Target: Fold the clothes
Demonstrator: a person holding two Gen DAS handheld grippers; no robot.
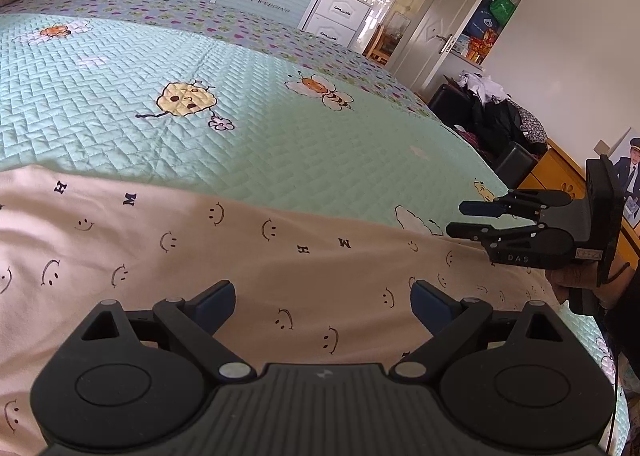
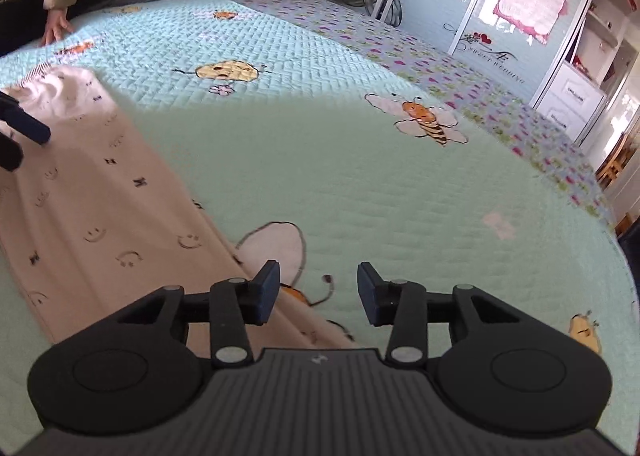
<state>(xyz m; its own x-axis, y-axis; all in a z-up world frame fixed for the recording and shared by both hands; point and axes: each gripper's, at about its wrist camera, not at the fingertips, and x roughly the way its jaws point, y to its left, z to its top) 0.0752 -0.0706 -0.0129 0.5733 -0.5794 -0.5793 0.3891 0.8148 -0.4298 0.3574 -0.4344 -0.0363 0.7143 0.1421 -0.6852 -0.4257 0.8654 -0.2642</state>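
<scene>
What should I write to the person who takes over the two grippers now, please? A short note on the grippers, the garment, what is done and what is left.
Left gripper: open, nothing held, above the pink garment.
Right gripper: open, empty, at the garment's edge over the green bedspread.
Garment: lies as a long flat strip along the near side of the bed.
Done: it looks laid out and smoothed; whether it is already folded lengthwise I cannot tell.
Left: fold it shorter, probably end to end.

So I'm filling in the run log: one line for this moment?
garment: pink garment flat on bed | left gripper: open over garment | right gripper: open, empty, at garment edge
</scene>
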